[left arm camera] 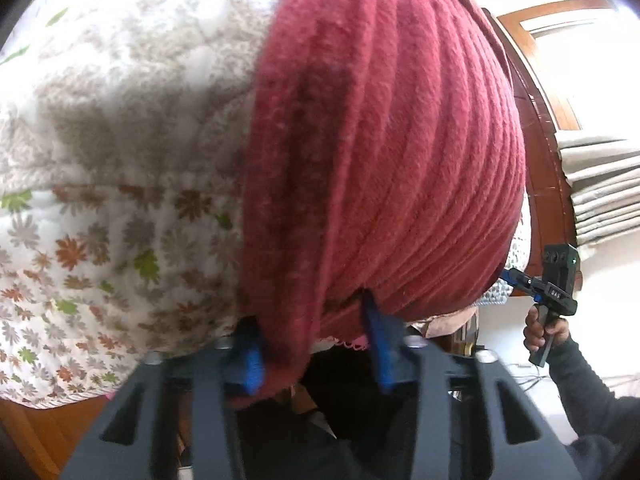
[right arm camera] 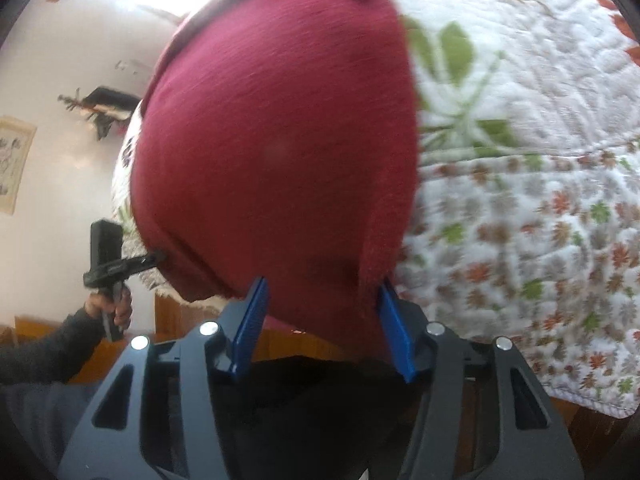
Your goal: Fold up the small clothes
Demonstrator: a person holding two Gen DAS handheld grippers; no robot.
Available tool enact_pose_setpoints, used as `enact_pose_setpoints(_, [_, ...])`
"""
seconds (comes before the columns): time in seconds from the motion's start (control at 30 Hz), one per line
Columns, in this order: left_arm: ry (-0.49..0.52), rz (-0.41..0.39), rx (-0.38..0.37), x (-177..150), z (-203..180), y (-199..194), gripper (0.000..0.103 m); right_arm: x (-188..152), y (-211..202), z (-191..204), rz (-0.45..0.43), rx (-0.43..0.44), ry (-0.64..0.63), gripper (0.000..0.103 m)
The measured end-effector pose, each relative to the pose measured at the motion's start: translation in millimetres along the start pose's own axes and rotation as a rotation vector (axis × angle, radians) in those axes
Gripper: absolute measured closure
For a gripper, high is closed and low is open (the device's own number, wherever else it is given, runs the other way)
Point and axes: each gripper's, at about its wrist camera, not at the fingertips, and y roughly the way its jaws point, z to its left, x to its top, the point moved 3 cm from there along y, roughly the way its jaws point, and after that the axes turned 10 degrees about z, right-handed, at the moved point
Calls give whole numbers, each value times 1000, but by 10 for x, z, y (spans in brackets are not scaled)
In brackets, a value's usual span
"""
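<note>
A dark red ribbed garment [left arm camera: 380,140] lies spread on a floral quilt [left arm camera: 100,240], its near hem at the bed's edge. My left gripper [left arm camera: 314,350] is open at the hem's left corner; a folded edge of the cloth hangs between its blue fingers [left arm camera: 252,360]. My right gripper [right arm camera: 322,326] is open at the hem's right corner, the red garment [right arm camera: 272,140] filling the gap between its blue fingers [right arm camera: 250,324]. Each gripper shows in the other's view, with its tip at the hem: right gripper [left arm camera: 514,276], left gripper [right arm camera: 154,259].
The quilt [right arm camera: 540,200] covers the bed and hangs over its near edge. A wooden headboard [left arm camera: 536,128] and curtain [left arm camera: 600,184] stand behind on the left wrist view's right. A person's hand [right arm camera: 114,310] and dark sleeve hold the left gripper. A white wall [right arm camera: 60,60] carries hangings.
</note>
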Motion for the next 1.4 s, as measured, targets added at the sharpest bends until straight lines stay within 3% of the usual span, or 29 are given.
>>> enact_pose_setpoints(0.13, [-7,5,-9,-41,41,-37,72,-18,146,-159,24,0,38,48])
enact_pose_setpoints(0.17, [-19,7,-7,-26,72,-31,69,-22,178,-228,33,1,52,47])
enact_pose_setpoints(0.23, [-47,9,-13,-4,112,0,44,-60,243,-312,58,-3,64,47])
enact_pose_setpoints(0.33, [-35,34,4,3,119,89,43,-149,374,-328,95,-12,59,50])
enact_pose_setpoints(0.4, [-26,33,26,12,122,110,47,-157,433,-318,100,-9,66,49])
enact_pose_setpoints(0.47, [-34,36,21,24,107,109,62,-127,461,-292,96,5,77,53])
enact_pose_setpoints(0.5, [-38,45,24,24,125,98,73,-142,487,-243,99,11,78,59])
enact_pose_setpoints(0.57, [-39,57,19,18,105,83,85,-149,463,-264,114,22,72,87])
enact_pose_setpoints(0.7, [-43,77,-55,-45,142,-53,92,-223,307,-265,94,115,101,95])
enact_pose_setpoints(0.97, [-74,-12,-254,-340,151,-720,92,-371,-155,-83,-4,264,139,96])
enact_pose_setpoints(1.2, [-116,-190,-528,-490,138,-1519,95,-259,-750,194,-124,379,126,97])
enact_pose_setpoints(1.3, [-135,-316,-679,-408,85,-1836,95,-4,-988,332,-174,423,102,97])
enact_pose_setpoints(1.4, [-147,-403,-742,-257,121,-2033,95,316,-1089,454,-177,440,80,97])
